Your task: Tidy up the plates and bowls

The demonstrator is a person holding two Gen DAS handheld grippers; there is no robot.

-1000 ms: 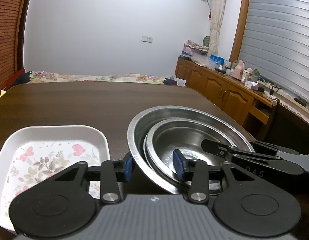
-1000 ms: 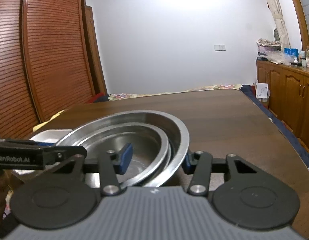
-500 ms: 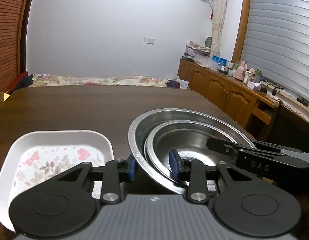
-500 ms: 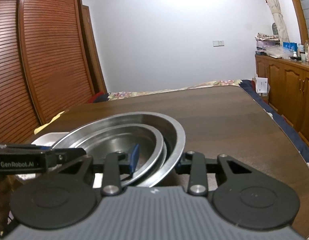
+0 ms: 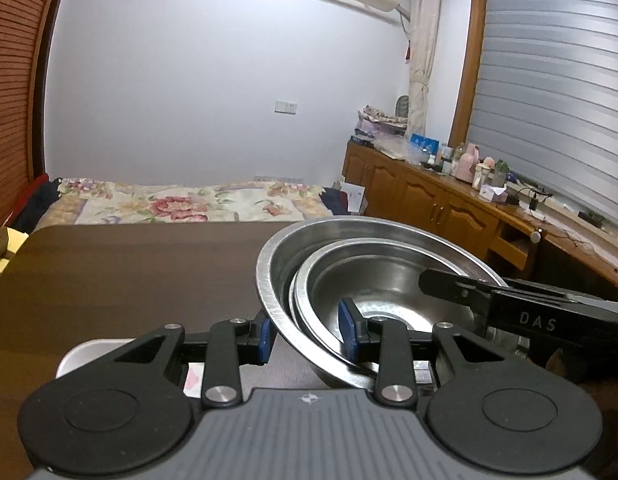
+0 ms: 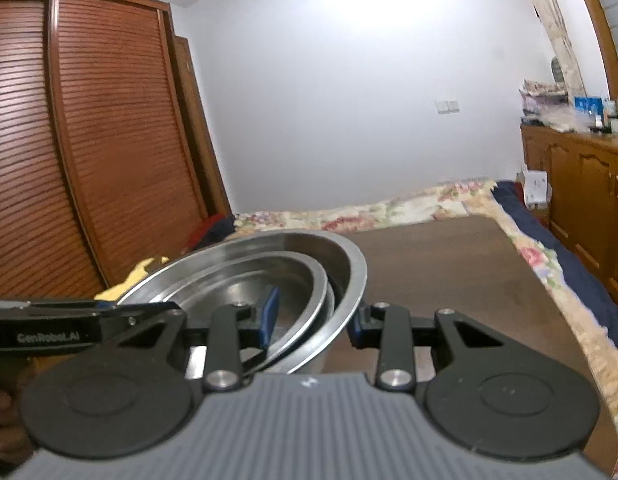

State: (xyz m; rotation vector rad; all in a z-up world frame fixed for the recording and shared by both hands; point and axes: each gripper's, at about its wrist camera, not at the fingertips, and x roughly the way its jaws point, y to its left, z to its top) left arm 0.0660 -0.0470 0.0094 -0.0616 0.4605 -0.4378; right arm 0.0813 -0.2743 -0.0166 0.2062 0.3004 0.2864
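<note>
Left tongs: the left gripper (image 5: 305, 334) was narrowed onto the near-left wall of the nested steel bowls (image 5: 373, 280), one blue pad outside the large bowl's rim, the other inside the smaller bowl; both walls were pinched between them.

Right tongs: the right gripper (image 6: 313, 320) gripped the opposite side the same way, its inner pad down in the small bowl, its outer pad against the outside of the big bowl's wall.

Bowls: a smaller steel bowl (image 5: 389, 292) sat inside a larger steel bowl (image 5: 285, 248), crowded toward the side nearest the grippers, not centred. The pair looked to be off the dark wooden table (image 5: 129, 272), carried between the two grips, its mouth roughly level.

Floral tray: only a corner of the white square dish (image 5: 85, 354) showed, low behind the left gripper's own frame, to the left of the bowls and below them.

Key relation: the bowls lay straight between the two tongs, each hand on its own side, so neither was nearer. As I judged it, wherever the stack goes, both hands must travel together and keep level, or the inner bowl could slide.

Risk: thin, slick rims held only at two points.
</note>
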